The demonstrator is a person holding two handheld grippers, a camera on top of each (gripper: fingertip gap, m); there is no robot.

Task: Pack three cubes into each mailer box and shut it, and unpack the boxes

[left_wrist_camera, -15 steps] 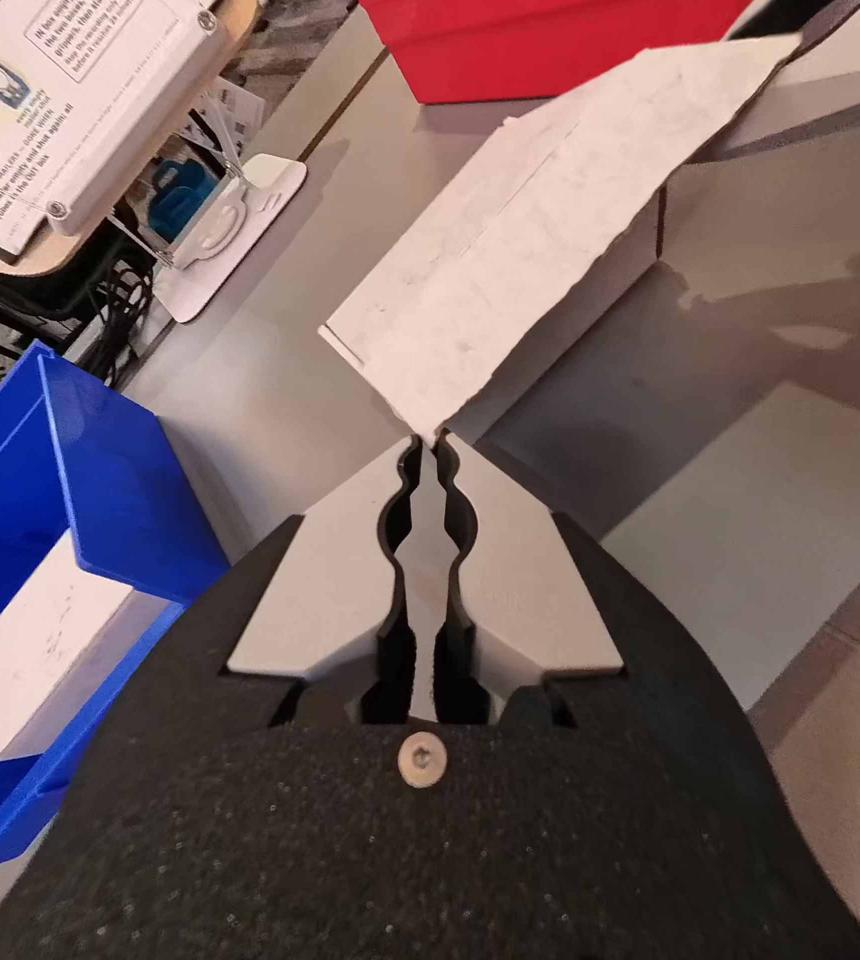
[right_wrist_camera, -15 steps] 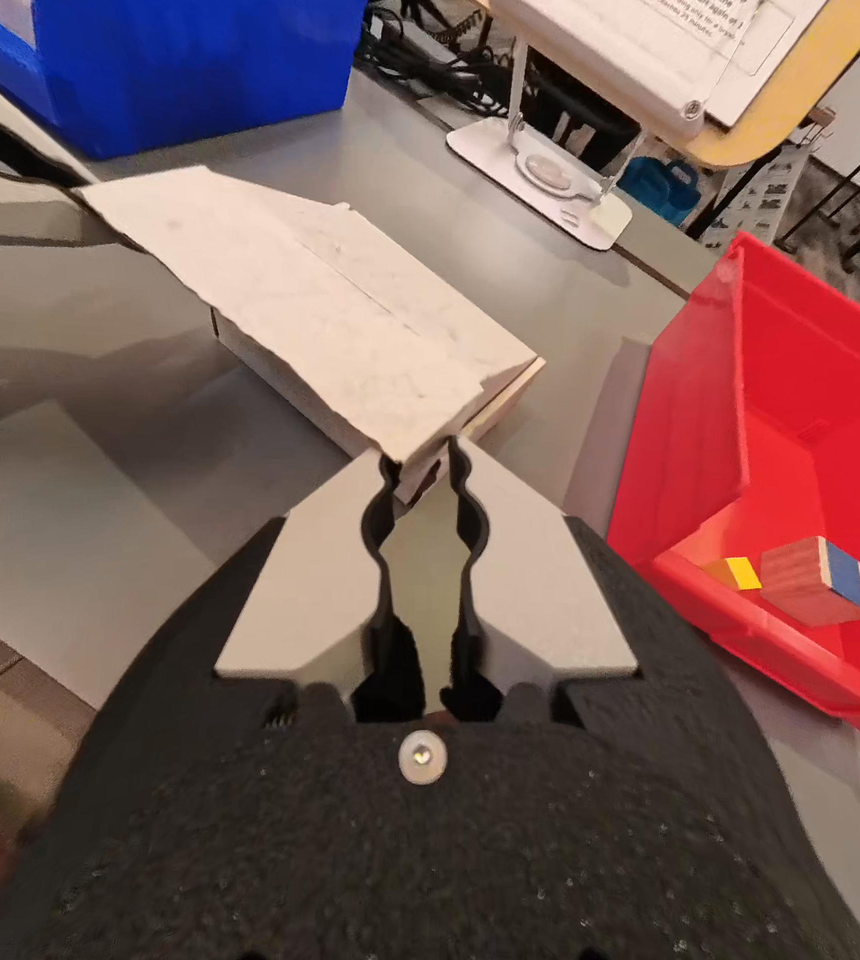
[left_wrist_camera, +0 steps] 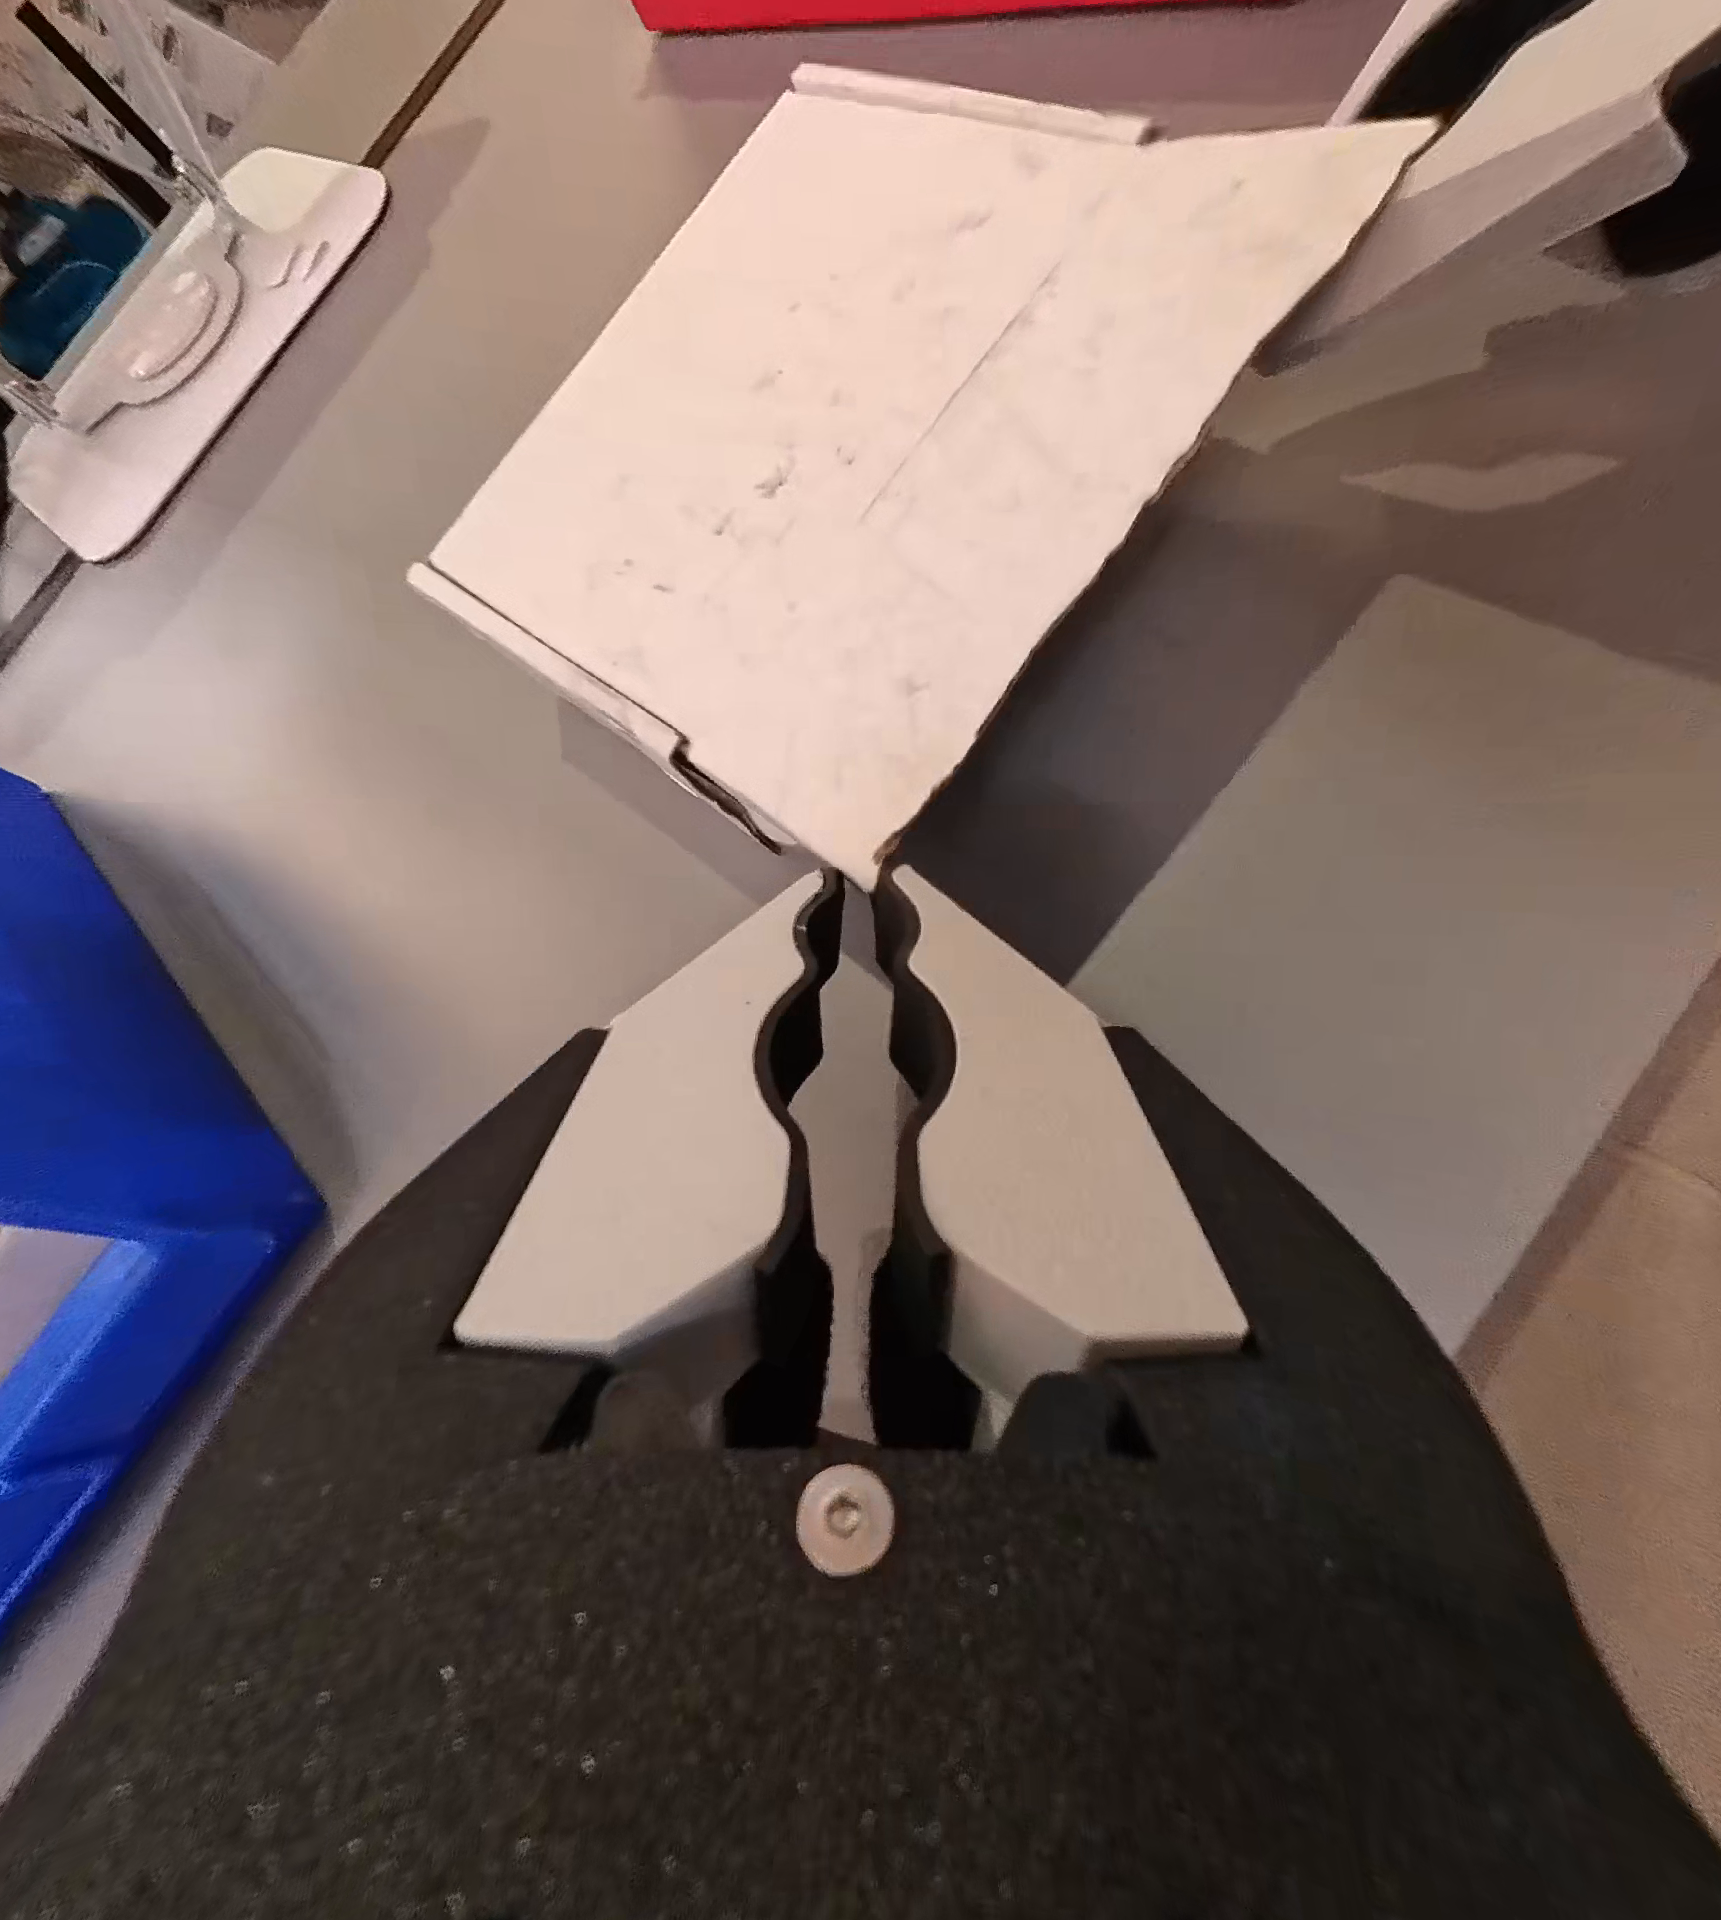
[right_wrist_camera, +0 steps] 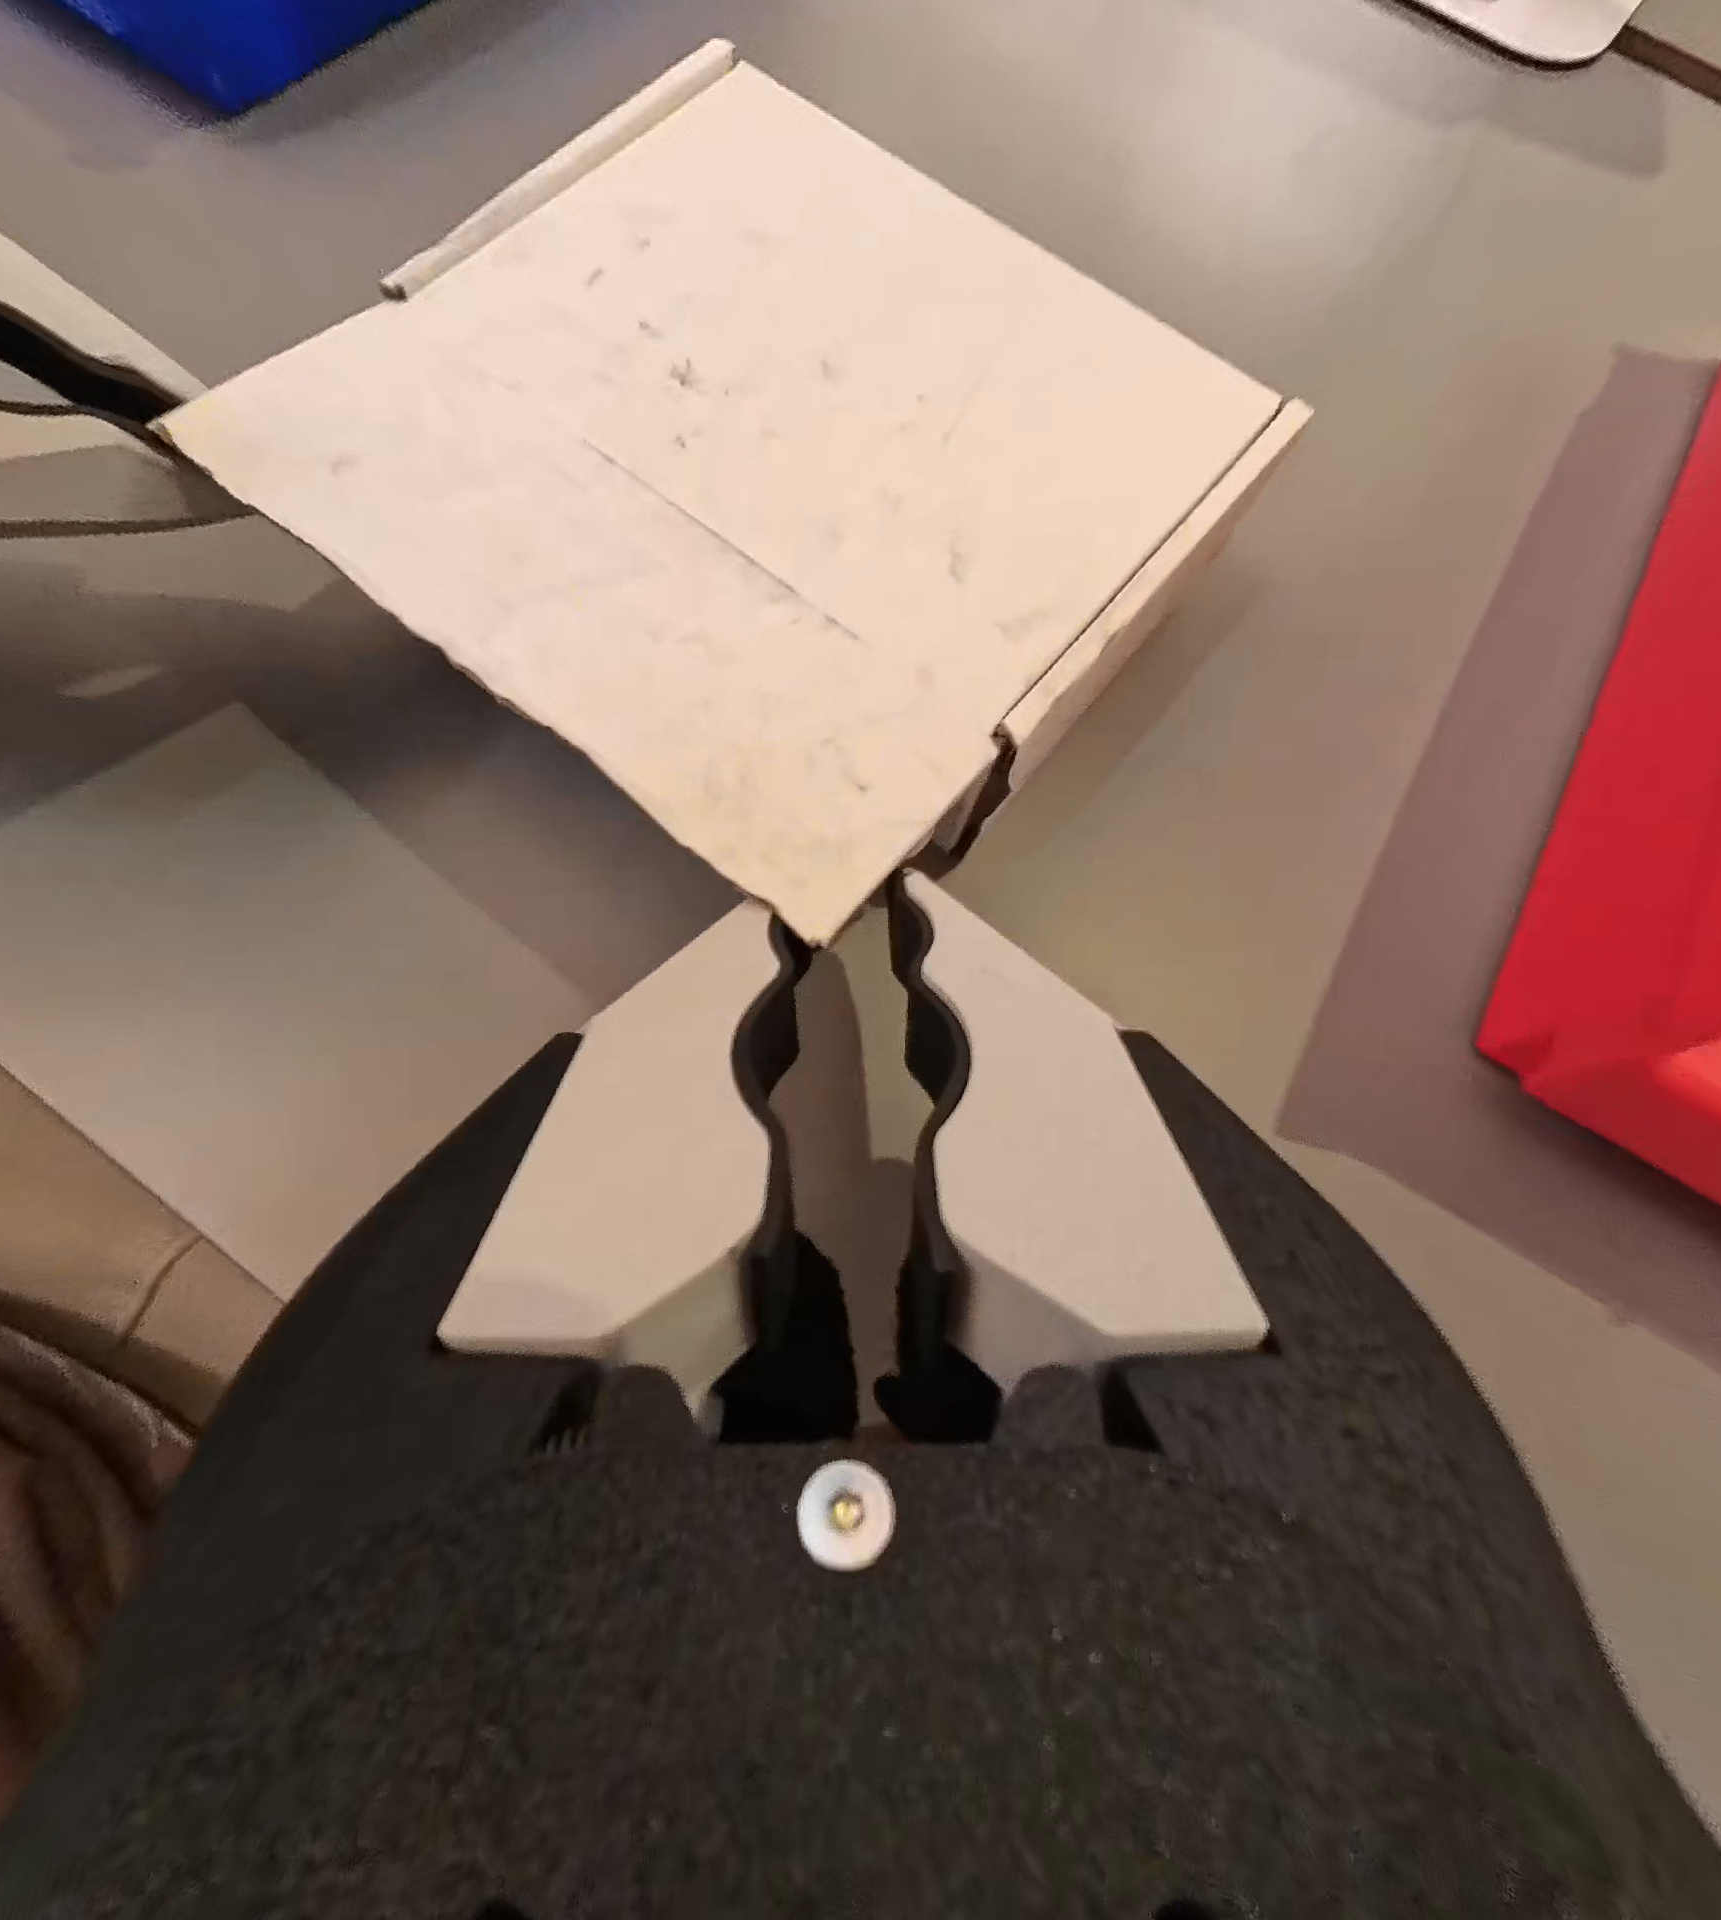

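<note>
pinching the two free front corners of the lid flap (left_wrist_camera: 949,488), both claws are working the same white mailer box (right_wrist_camera: 1136,623) on the grey surface (left_wrist_camera: 336,748). the left claw (left_wrist_camera: 861,883) is nearly closed on one corner of the flap, its tips gripping the cardboard edge; the right claw (right_wrist_camera: 840,914) is gripping the opposite corner the same way, jaws narrowed around the thin board. the box is sitting straight ahead of each claw, between the blue bin (left_wrist_camera: 56,1091) on the left and the red bin (right_wrist_camera: 1666,883) on the right, and its contents are hidden under the flap.

the relation that matters: the flap's front edge is running from one claw to the other, so that edge is the long axis and the hinge is lying on the far side, away from both claws. each claw is equally near its own corner, neither leading. the flap is lying low and close over the box body, with a small gap showing at the near corners. judging from this, the lid is either being pressed shut or just being lifted; whichever it is, both corners will probably need to travel together, level, or the flap will twist and catch on the side wall.
</note>
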